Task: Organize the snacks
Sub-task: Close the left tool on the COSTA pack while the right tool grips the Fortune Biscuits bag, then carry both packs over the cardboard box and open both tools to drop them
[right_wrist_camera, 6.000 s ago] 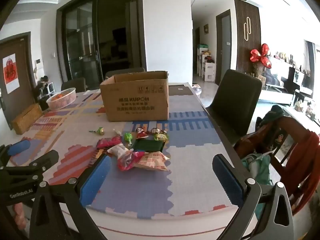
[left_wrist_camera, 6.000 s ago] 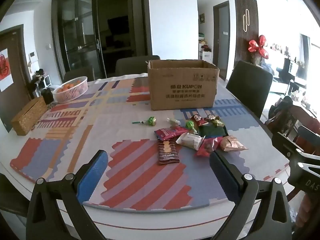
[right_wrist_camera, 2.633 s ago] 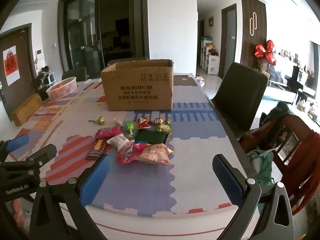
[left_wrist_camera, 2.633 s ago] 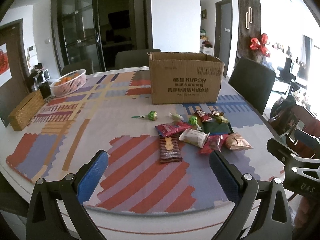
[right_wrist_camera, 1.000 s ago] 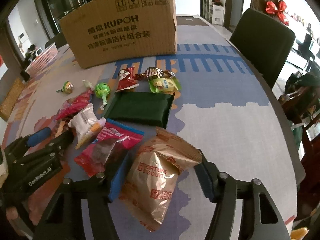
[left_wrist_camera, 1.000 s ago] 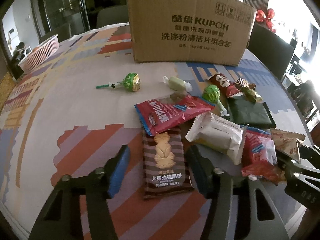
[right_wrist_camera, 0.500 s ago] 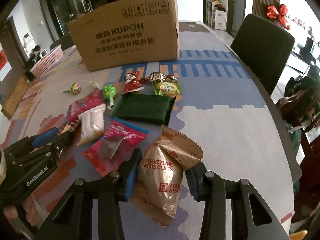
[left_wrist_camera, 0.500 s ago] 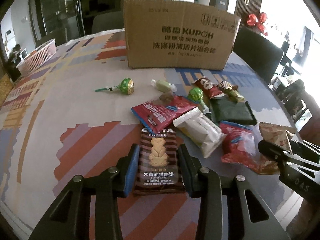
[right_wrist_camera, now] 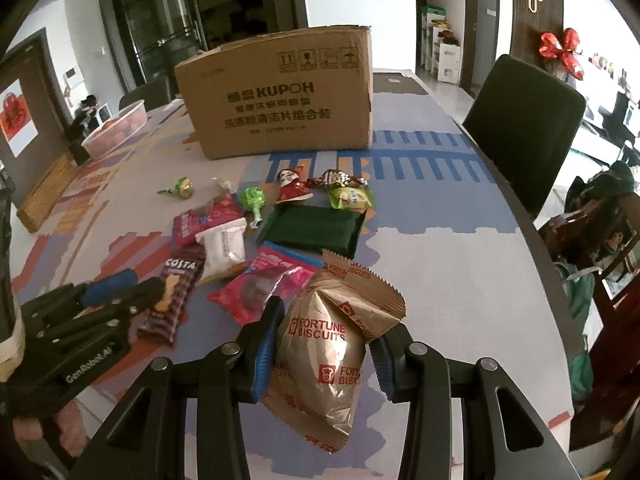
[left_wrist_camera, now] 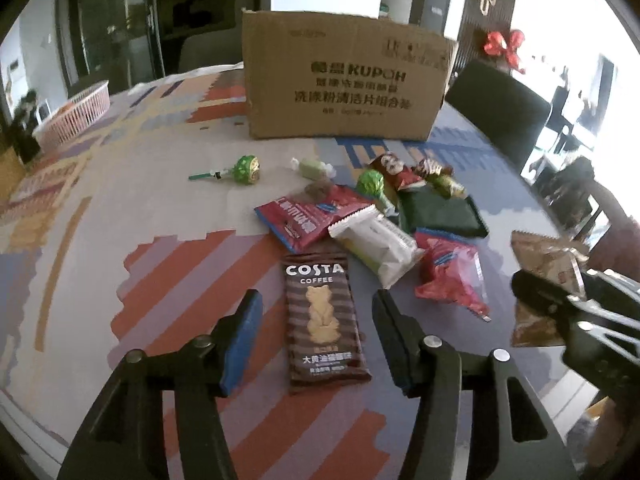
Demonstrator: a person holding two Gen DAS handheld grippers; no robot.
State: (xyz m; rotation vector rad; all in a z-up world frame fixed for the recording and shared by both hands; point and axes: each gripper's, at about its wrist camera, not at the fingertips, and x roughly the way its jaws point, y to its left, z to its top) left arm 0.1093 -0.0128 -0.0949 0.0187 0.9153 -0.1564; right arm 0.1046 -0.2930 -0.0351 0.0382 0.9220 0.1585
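Observation:
A brown Costa biscuit packet lies flat on the patterned table mat, between the blue pads of my left gripper. The jaws are opening, and a gap shows on each side of the packet. My right gripper is shut on a gold Fortune Biscuits bag, which hangs just above the mat. That bag also shows at the right edge of the left wrist view. An open cardboard box stands behind the pile of snacks.
On the mat lie a white packet, a red packet, a pink packet, a dark green packet, a green lollipop and small sweets. A pink basket stands far left. A dark chair is at the right edge.
My left jaws have spread off the Costa packet, which stays on the mat. My right gripper, shut on the Fortune Biscuits bag, has risen a little with it.

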